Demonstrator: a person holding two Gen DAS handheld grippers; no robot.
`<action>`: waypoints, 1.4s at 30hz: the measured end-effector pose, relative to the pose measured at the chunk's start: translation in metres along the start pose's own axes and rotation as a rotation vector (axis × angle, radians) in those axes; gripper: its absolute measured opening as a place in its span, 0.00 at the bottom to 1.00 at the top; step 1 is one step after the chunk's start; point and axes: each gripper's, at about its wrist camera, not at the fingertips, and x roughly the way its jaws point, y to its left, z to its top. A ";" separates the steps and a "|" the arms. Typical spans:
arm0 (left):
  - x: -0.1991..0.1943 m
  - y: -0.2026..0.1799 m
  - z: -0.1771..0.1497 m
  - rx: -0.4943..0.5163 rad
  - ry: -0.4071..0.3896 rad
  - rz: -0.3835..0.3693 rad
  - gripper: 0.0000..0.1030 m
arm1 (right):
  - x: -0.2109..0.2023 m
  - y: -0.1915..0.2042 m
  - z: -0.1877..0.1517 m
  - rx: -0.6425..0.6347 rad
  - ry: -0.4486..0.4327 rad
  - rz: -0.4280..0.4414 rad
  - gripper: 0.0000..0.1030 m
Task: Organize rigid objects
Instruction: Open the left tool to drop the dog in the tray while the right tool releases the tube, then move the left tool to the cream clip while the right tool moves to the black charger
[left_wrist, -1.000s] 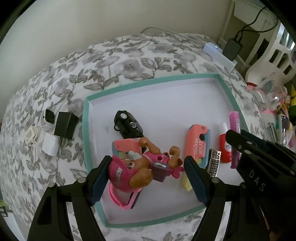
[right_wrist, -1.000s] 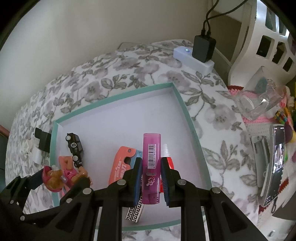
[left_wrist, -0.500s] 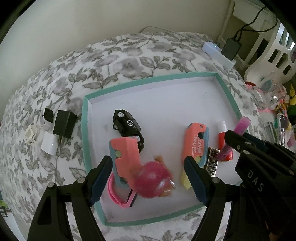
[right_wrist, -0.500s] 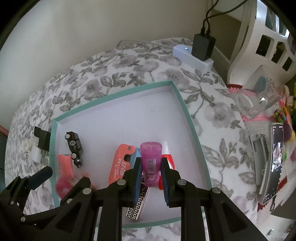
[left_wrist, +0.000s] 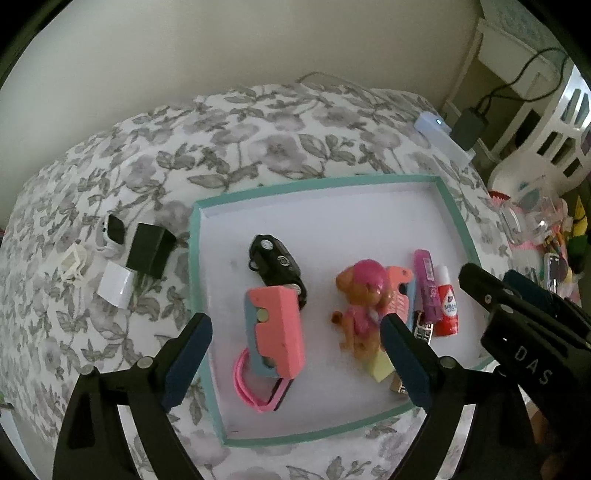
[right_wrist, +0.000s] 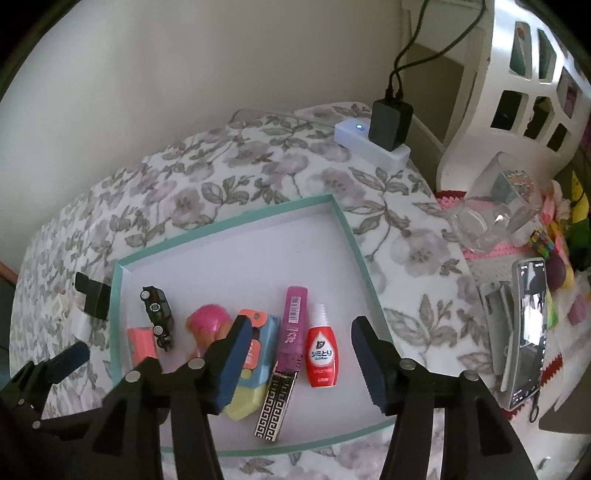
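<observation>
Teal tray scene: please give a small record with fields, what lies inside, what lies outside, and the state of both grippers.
tray: teal-rimmed tray on floral cloth
inside: black toy car, pink puppy figure, purple tube, red bottle
outside: black adapter, left of the tray
left gripper: open, just opened further, empty
right gripper: open, just opened, tube released

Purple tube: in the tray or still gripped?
In the tray. The purple tube lies flat on the tray floor beside the red bottle, free of any grip.

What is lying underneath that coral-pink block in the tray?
Under the coral-pink block a pink loop sticks out at its near end, with a dark piece beside it. A black toy car touches its far end. Anything directly beneath is hidden.
</observation>
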 end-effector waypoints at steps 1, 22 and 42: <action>-0.001 0.002 0.001 -0.006 -0.001 0.006 0.91 | 0.000 -0.001 0.000 0.004 0.001 0.001 0.63; 0.003 0.098 0.000 -0.310 -0.010 0.112 1.00 | 0.011 0.017 -0.006 -0.055 0.021 -0.013 1.00; -0.005 0.184 -0.014 -0.455 -0.038 0.072 1.00 | 0.020 0.074 -0.021 -0.204 0.023 -0.008 1.00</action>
